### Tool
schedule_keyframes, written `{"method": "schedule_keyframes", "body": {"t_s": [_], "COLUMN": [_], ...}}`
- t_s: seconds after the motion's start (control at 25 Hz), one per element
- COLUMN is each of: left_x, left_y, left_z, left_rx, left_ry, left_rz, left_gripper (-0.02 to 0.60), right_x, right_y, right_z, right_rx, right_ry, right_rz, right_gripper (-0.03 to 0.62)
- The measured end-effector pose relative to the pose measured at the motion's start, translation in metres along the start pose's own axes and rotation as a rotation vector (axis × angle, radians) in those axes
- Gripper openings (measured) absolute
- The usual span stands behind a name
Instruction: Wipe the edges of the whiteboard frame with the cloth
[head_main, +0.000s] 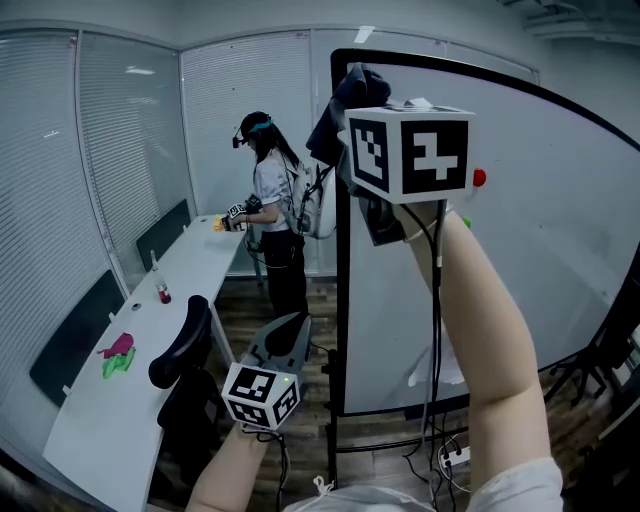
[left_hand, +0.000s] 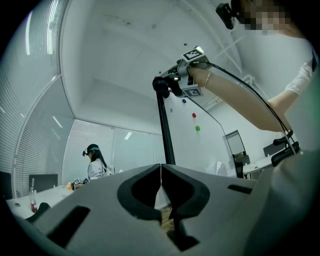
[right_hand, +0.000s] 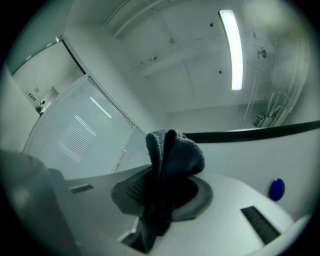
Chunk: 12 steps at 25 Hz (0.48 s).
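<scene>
A tall whiteboard (head_main: 520, 230) with a black frame (head_main: 340, 300) stands before me. My right gripper (head_main: 352, 105) is raised to the frame's top left corner, shut on a dark grey cloth (head_main: 345, 100) that bunches against the corner. In the right gripper view the cloth (right_hand: 170, 165) sticks up from between the jaws, with the frame's top edge (right_hand: 250, 132) just beyond. My left gripper (head_main: 285, 340) hangs low beside the frame's left post, shut with nothing in it. The left gripper view looks up the post (left_hand: 165, 130) at the right gripper (left_hand: 172, 82).
A person (head_main: 270, 215) with a headset stands at the far end of a long white table (head_main: 130, 380) on the left, where a bottle (head_main: 160, 290) and pink and green items (head_main: 118, 352) lie. Black chairs (head_main: 185, 345) stand by the table. Magnets (head_main: 479, 178) dot the board. Cables (head_main: 440, 455) trail below.
</scene>
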<state>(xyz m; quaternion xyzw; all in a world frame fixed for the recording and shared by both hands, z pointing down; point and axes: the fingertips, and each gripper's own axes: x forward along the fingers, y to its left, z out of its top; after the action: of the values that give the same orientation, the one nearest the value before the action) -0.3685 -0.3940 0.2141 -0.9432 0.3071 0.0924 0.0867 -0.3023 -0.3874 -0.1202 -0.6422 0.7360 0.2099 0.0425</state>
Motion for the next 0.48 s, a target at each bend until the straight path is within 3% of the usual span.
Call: {"method": "schedule_keyframes", "body": {"t_s": [0.2,0.48], "left_x": [0.009,0.009], "left_y": [-0.004,-0.005], "left_z": [-0.013,-0.003], "left_rx": [-0.045,-0.020], "left_ry": [0.033,0.020], "left_rz": [-0.018,-0.027], "left_gripper": [0.018,0.018], "right_x": [0.015,0.018], "right_y": [-0.010,-0.002], "right_z": [0.029,0.047], "right_rx": [-0.010,-0.073], "right_ry": [-0.006,-0.015], "right_rz": [0.003,0.016], "right_gripper": [0.069,0.069]}}
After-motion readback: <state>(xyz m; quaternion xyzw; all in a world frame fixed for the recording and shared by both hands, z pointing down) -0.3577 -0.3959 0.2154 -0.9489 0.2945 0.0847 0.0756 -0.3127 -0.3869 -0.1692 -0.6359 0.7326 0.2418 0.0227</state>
